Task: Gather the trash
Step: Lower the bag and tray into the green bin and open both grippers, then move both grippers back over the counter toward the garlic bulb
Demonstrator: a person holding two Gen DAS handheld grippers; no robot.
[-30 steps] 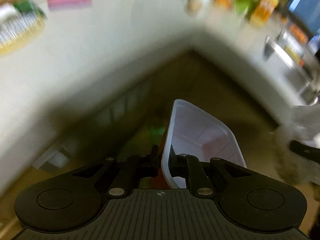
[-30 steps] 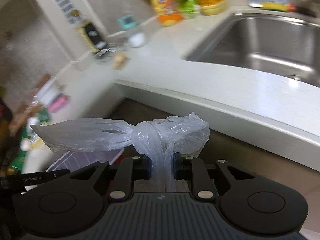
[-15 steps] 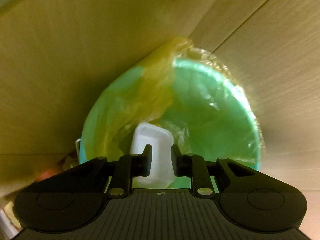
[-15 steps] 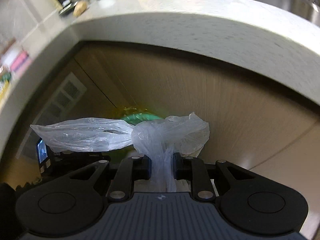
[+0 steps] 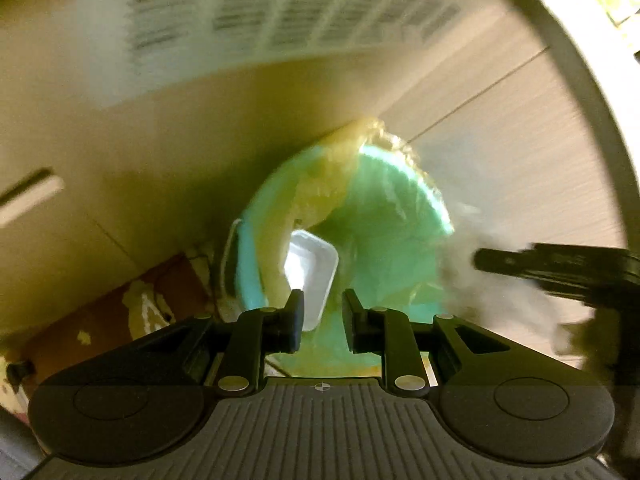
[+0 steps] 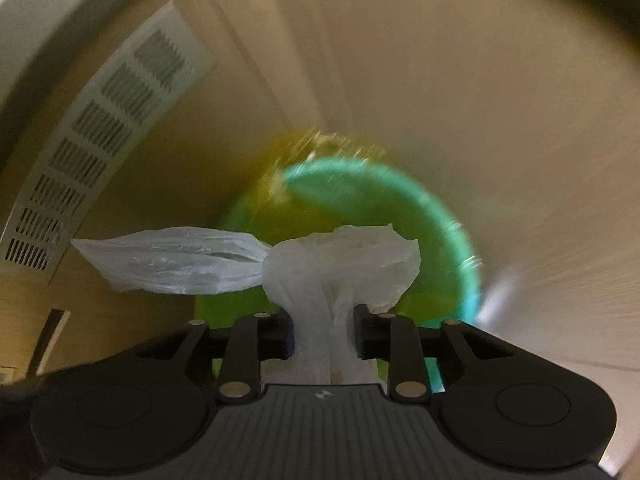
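A green bin (image 5: 384,240) lined with a yellowish bag (image 5: 316,184) is seen from above in both wrist views, set on the floor against wooden cabinet doors (image 5: 500,128). A white vent grille (image 5: 256,12) is fixed to the cabinet at upper left.

In the left view, the left gripper (image 5: 322,316) is pointed down over the bin, its jaws parted with a clear gap. A white tray (image 5: 310,276) is seen beyond them inside the bin, touched by neither finger. At right, the right gripper (image 5: 552,268) appears blurred, with pale plastic around it.

In the right view, the right gripper (image 6: 324,332) is held above the bin. Its jaws have just been opening, and the neck of a knotted clear bag (image 6: 340,264) is between them; whether the pads are pressed on it cannot be told. One bag handle (image 6: 168,260) is stretched out to the left.
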